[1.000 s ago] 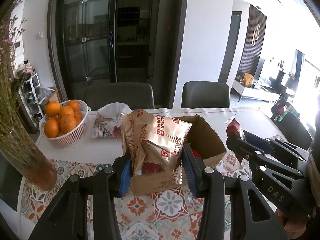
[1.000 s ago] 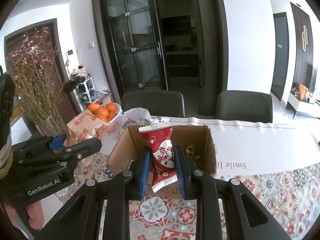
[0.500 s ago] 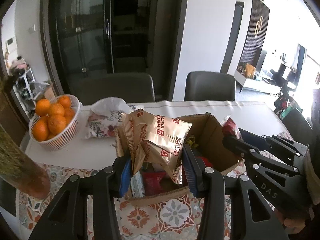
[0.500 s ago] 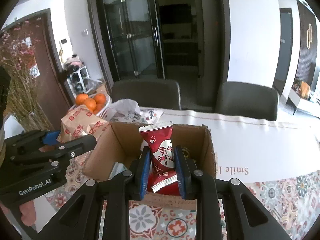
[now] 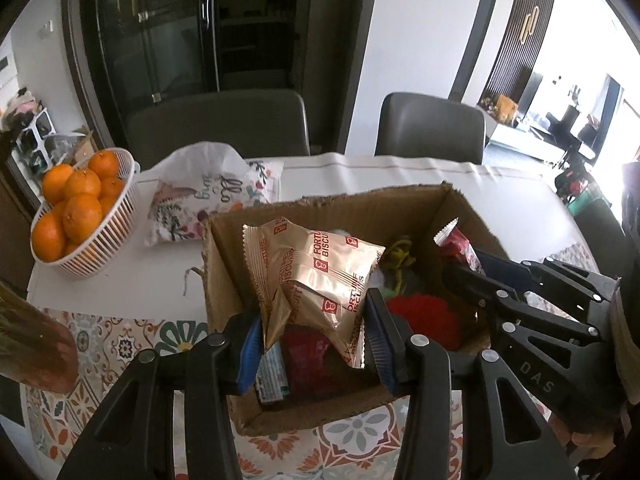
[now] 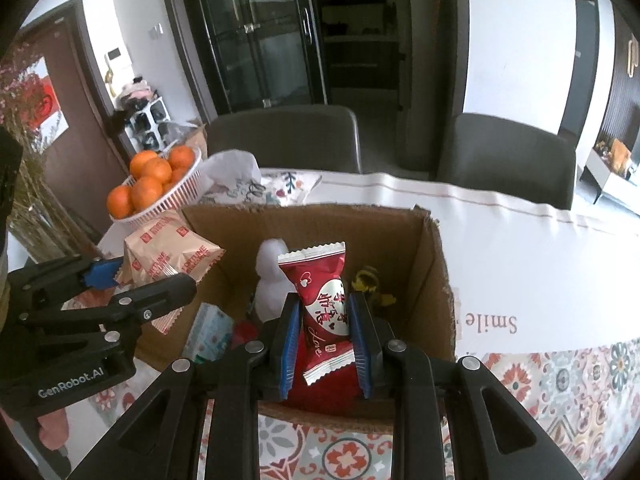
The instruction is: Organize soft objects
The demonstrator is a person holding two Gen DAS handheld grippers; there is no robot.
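Observation:
An open cardboard box (image 5: 360, 208) (image 6: 424, 264) stands on the patterned tablecloth. My left gripper (image 5: 312, 312) (image 6: 152, 276) holds a gold biscuit bag (image 5: 320, 272) (image 6: 168, 256) over the box's left half; its jaws are opening, with the bag still touching both blue pads. A red candy packet (image 6: 320, 280) (image 5: 456, 240) stands upright in my right gripper (image 6: 322, 312) (image 5: 472, 268), which is shut on it above the box's near side. Inside lie a white soft toy (image 6: 272, 276), a yellow toy (image 6: 370, 280), a red fluffy item (image 5: 424, 316) and a tissue pack (image 6: 210, 332).
A white basket of oranges (image 5: 76, 216) and a floral cloth bag (image 5: 208, 200) sit at the back left of the table. A vase of dried flowers (image 5: 32, 340) stands at the near left. Two grey chairs (image 5: 432, 128) line the far side.
Both grippers have moved forward and down with their packets. They now hang over the box's opening, and its contents have come into view.

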